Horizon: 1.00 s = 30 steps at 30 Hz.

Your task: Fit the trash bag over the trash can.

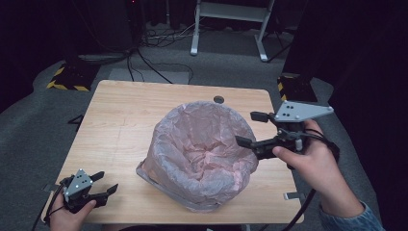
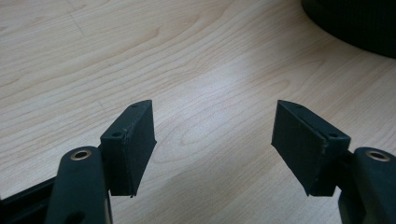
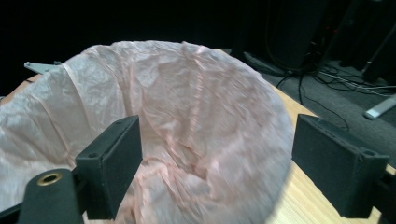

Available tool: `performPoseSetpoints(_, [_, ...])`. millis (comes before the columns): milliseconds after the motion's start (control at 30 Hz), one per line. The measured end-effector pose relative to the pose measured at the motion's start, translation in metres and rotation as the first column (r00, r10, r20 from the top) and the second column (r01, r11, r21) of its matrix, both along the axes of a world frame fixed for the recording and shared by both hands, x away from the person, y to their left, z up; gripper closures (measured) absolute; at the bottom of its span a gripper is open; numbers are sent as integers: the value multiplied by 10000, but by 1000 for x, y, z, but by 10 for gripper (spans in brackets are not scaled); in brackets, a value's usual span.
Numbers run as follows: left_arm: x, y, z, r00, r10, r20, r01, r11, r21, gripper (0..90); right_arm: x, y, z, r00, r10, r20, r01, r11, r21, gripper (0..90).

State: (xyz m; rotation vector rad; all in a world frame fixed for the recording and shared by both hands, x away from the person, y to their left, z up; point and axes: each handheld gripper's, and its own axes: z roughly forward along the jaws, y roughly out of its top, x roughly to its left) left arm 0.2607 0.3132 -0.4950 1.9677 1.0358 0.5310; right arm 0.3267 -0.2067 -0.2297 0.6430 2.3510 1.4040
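Nearest the high camera, the left gripper [image 1: 105, 182] hovers low with its jaws spread and empty over the wooden table [image 1: 120, 115], well to the left of the bin. That bin, lined with a pink bag [image 1: 204, 144], stands at the table's middle. The right gripper [image 1: 250, 129] hangs wide open at the bag's right rim, gripping nothing.

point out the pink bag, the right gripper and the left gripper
pink bag [image 1: 202, 144], high view, on its crumpled inside
right gripper [image 1: 248, 129], high view, midway between its open fingertips, at the bag's rim
left gripper [image 1: 105, 182], high view, midway between its open fingertips, over the table
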Motion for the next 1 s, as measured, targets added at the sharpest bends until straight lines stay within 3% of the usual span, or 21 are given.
performPoseSetpoints(200, [2, -2, -1, 10000, -21, -64, 21, 10000, -11, 299, -7, -36, -14, 9973, -697, 212, 691, 9972, 288, 156])
performPoseSetpoints(400, [2, -3, -1, 10000, -34, -56, 34, 10000, 13, 299, -11, -67, -42, 9908, -1355, 17, 1353, 9898, 441, 152])
performPoseSetpoints(733, [2, -2, -2, 9999, -16, -115, 16, 10000, 43, 299, -9, -94, -117, 9753, -2082, -742, 2115, 9766, 396, 150])
performPoseSetpoints(1000, [3, -3, -4, 9999, -22, -171, 23, 10000, 31, 299, -2, -106, -172, 9569, -2520, -1441, 2560, 9666, 97, 151])
